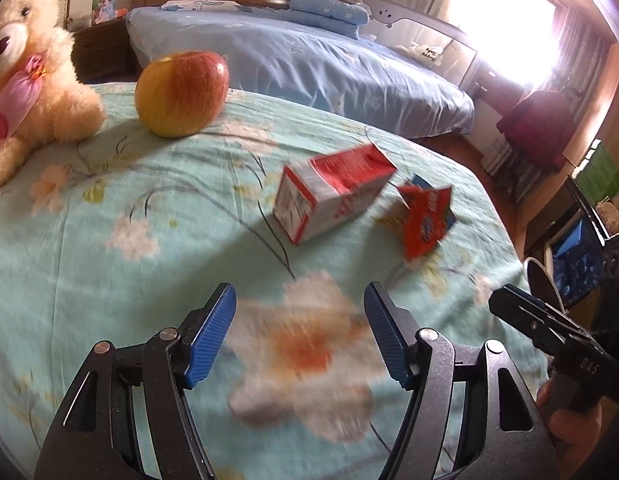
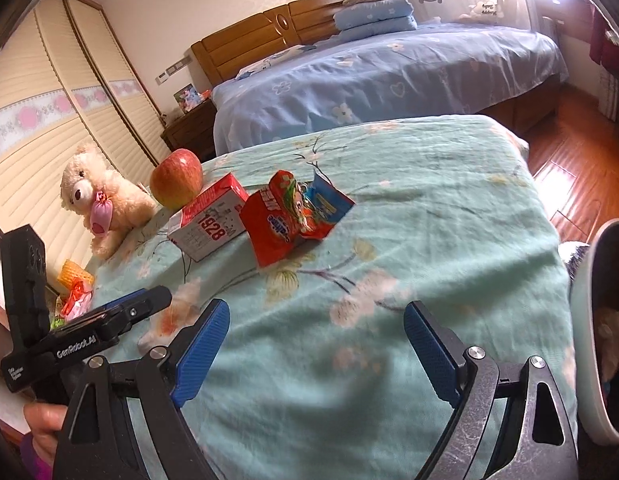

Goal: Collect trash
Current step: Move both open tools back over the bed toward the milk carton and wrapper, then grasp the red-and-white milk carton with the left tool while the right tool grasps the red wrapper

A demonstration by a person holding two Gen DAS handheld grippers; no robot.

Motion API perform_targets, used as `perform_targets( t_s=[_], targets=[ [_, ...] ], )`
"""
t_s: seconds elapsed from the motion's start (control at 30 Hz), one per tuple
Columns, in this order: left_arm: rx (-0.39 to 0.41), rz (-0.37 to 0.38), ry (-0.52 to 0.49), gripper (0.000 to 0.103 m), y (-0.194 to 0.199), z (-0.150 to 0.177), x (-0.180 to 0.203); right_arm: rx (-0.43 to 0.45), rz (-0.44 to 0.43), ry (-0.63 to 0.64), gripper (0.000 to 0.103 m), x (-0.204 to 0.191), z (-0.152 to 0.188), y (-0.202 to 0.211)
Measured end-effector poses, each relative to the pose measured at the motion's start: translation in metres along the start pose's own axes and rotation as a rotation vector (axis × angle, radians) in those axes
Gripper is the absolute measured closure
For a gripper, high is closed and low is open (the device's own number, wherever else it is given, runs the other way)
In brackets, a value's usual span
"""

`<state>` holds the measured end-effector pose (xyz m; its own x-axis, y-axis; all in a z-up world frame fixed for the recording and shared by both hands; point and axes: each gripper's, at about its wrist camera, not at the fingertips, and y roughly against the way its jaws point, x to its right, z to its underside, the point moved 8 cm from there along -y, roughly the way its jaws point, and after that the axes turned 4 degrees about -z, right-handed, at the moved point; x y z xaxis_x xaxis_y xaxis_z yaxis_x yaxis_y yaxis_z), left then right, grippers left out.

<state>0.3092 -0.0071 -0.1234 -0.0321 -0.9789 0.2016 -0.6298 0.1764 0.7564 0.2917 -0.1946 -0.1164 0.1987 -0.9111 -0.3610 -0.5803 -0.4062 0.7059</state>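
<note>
A red and white milk carton point(image 1: 329, 192) point(image 2: 207, 220) lies on its side on the green floral bedspread point(image 1: 149, 220) point(image 2: 449, 220). A crumpled red and blue snack wrapper point(image 1: 425, 216) point(image 2: 293, 216) lies just right of it. My left gripper point(image 1: 299, 336) is open and empty, low over the bedspread, short of the carton. My right gripper point(image 2: 315, 344) is open and empty, nearer than the wrapper. Each gripper shows at the edge of the other's view, the right one point(image 1: 521, 308) and the left one point(image 2: 149, 300).
An apple point(image 1: 181, 94) point(image 2: 176, 178) and a cream teddy bear point(image 1: 25, 76) point(image 2: 103, 196) sit beyond the carton. A white bin's rim point(image 2: 589, 328) stands at the bed's right edge. A blue bed point(image 1: 309, 64) lies beyond. More wrappers point(image 2: 75, 292) lie at far left.
</note>
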Motion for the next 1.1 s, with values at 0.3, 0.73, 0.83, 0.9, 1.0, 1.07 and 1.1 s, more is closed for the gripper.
perform_targets(
  t_s=[0.3,0.73,0.83,0.9,1.0,1.07,1.1],
  targets=[
    [0.024,-0.006,-0.101,0.035,-0.030,-0.036,-0.003,-0.020,-0.007,0.009,0.013,0.000,-0.027,-0.035],
    [0.020,-0.005,-0.205,0.064,-0.045,-0.042,0.018,-0.026,0.043,-0.004,0.075,0.007,-0.045,-0.063],
    [0.047,-0.006,-0.216,0.066,-0.038,-0.041,0.021,-0.030,0.028,-0.007,0.090,0.007,-0.043,-0.063],
    [0.046,0.011,-0.197,0.067,-0.033,-0.037,0.021,-0.024,0.028,-0.012,0.103,0.008,-0.042,-0.060],
    [0.043,0.027,-0.166,0.067,-0.026,-0.029,0.022,-0.025,0.026,-0.016,0.103,0.007,-0.039,-0.056],
    [0.042,0.033,-0.151,0.067,-0.022,-0.025,0.024,-0.020,0.020,-0.014,0.103,0.005,-0.034,-0.050],
    [0.042,0.036,-0.143,0.067,-0.018,-0.021,0.024,-0.020,0.019,-0.013,0.103,0.005,-0.033,-0.048]
  ],
)
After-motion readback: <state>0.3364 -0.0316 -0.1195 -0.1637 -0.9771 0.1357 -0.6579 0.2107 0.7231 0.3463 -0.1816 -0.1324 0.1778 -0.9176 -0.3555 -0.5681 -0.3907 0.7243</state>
